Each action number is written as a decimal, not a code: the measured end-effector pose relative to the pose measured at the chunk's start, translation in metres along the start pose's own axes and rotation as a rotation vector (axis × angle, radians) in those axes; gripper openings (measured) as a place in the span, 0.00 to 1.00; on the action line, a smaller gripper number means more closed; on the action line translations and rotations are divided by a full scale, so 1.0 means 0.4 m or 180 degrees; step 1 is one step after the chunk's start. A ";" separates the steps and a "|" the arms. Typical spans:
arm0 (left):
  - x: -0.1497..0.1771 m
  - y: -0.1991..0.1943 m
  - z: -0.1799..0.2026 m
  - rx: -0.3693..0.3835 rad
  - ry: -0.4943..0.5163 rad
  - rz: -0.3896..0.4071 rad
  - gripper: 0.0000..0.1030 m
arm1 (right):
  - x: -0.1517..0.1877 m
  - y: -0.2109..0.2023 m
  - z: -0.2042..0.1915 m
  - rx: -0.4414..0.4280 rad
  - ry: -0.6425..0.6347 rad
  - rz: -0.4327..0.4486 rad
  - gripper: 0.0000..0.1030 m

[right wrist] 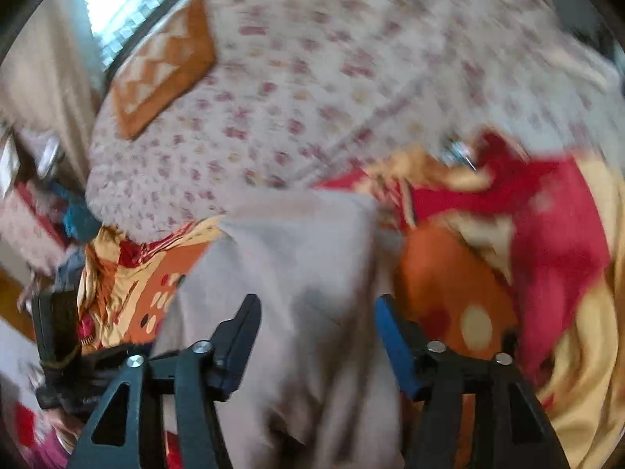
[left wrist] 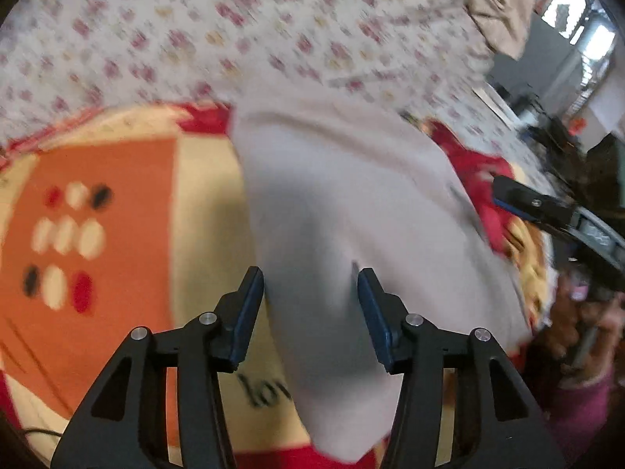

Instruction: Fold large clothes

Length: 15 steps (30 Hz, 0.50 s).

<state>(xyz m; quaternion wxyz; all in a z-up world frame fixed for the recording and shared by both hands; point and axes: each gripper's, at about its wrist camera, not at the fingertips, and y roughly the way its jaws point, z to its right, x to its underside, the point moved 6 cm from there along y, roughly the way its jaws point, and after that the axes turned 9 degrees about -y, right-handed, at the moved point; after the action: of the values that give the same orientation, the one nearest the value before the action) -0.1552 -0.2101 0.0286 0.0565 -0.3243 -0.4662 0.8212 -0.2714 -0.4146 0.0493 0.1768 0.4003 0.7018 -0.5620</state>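
A plain light grey garment [left wrist: 343, 203] lies on a patterned blanket on the bed, and it shows in the right wrist view [right wrist: 297, 258] too. My left gripper [left wrist: 310, 279] is open just above the garment's near part, with nothing between its fingers. My right gripper [right wrist: 318, 305] is open over the same garment, empty. The right gripper's fingers also show at the right edge of the left wrist view [left wrist: 547, 203]. Both views are blurred by motion.
An orange, cream and red blanket [left wrist: 117, 234] lies under the garment and shows bunched at the right in the right wrist view [right wrist: 547, 242]. A floral bedsheet [left wrist: 234, 31] covers the far bed. An orange patterned pillow [right wrist: 164, 66] lies at the far left. A beige cloth [left wrist: 504, 8] hangs at the far right.
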 end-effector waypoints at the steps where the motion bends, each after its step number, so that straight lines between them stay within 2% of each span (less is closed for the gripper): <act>1: -0.007 0.000 0.000 -0.0004 -0.0001 0.0032 0.48 | -0.033 0.020 -0.027 -0.0028 -0.0149 -0.0013 0.71; 4: -0.005 0.033 0.010 0.0091 -0.0050 -0.0062 0.48 | -0.117 0.096 -0.070 0.0099 -0.0533 -0.0099 0.75; 5: -0.001 0.048 0.013 0.0054 -0.0046 -0.0075 0.49 | -0.153 0.131 -0.079 0.0181 -0.0665 -0.0143 0.78; 8: 0.000 0.067 0.021 -0.0077 0.0047 -0.0021 0.49 | -0.217 0.245 -0.102 0.0224 -0.0977 -0.0373 0.78; 11: 0.003 0.076 0.028 -0.0120 0.0141 0.0007 0.52 | -0.233 0.363 -0.116 0.0237 -0.1306 -0.0617 0.78; 13: -0.001 0.077 0.028 -0.0105 0.0168 -0.0005 0.52 | -0.227 0.425 -0.119 0.0198 -0.1381 -0.0724 0.76; 15: -0.006 0.073 0.025 -0.0042 0.0151 -0.0014 0.52 | -0.207 0.472 -0.108 0.0204 -0.1404 -0.0814 0.30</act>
<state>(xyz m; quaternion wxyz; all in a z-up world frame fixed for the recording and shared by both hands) -0.1530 -0.2348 0.0099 0.0672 -0.3430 -0.4708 0.8100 -0.0679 -0.3954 -0.0018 0.2403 0.1814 0.6730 -0.6756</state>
